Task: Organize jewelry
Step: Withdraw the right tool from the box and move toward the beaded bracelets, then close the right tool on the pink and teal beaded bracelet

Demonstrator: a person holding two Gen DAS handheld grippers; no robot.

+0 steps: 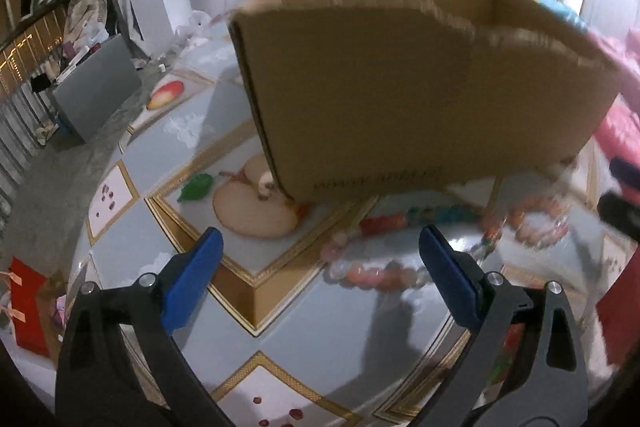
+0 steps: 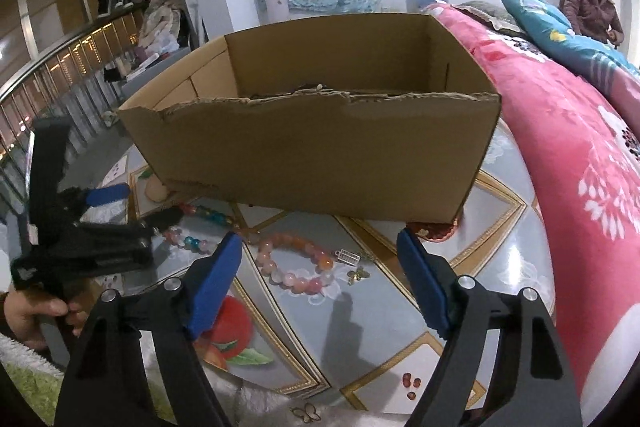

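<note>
Bracelet (image 2: 294,261) ahead of right hand-held gripper (image 2: 320,259).

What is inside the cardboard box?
The right wrist view shows the box's bare inner walls and a small pale bit just above the torn front edge. That front wall covers the floor, so the contents cannot be seen.

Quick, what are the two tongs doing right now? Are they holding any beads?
Left tongs: open, holding nothing; beaded bracelets lie on the table ahead.
Right tongs: open, holding nothing; the orange bracelet lies untouched between the tips.
</note>
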